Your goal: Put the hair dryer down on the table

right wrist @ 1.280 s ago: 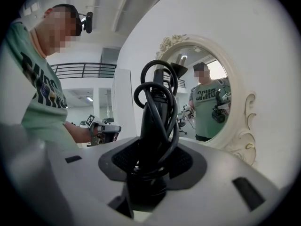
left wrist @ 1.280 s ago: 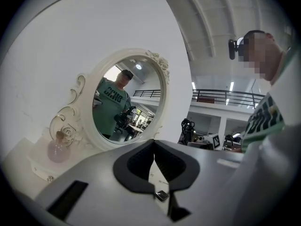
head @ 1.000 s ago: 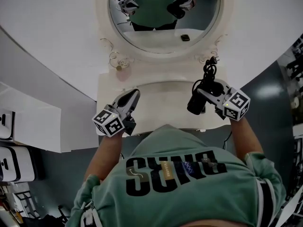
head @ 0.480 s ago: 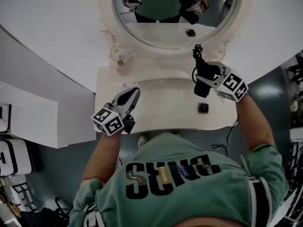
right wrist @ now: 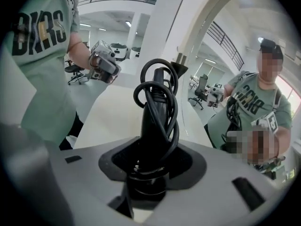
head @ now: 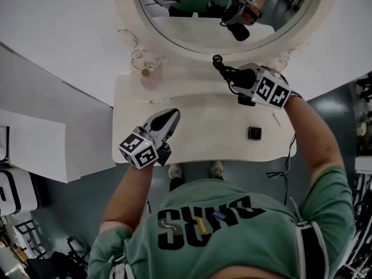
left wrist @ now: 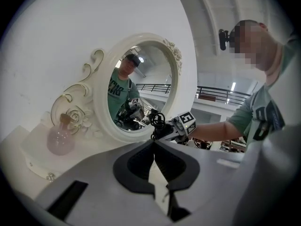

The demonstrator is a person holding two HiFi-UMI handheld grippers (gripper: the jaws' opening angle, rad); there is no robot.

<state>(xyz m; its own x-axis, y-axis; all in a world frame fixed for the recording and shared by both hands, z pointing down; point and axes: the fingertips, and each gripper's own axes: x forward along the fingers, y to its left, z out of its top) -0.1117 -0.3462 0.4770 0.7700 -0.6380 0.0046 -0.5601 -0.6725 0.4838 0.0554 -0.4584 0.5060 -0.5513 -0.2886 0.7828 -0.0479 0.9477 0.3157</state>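
Note:
The black hair dryer (head: 231, 76) has its cord wound round the handle and hangs over the back of the white dressing table (head: 203, 129), close to the mirror. My right gripper (head: 237, 81) is shut on it. In the right gripper view the handle and cord (right wrist: 155, 107) rise from between the jaws of that gripper (right wrist: 150, 168). My left gripper (head: 171, 117) hovers over the table's front left with its jaws together and nothing between them. The left gripper view shows its tips (left wrist: 153, 147) meeting, with the dryer (left wrist: 157, 126) beyond.
An oval mirror (head: 232, 16) in a white carved frame stands at the table's back. A pink bottle (head: 149, 78) sits at the back left. A small black square object (head: 254, 133) lies at the front right. A cable (head: 285, 161) hangs off the table's right front edge.
My right gripper has carried the hair dryer away from my body toward the mirror and rolled over. The left gripper has shifted only slightly over the table's front.

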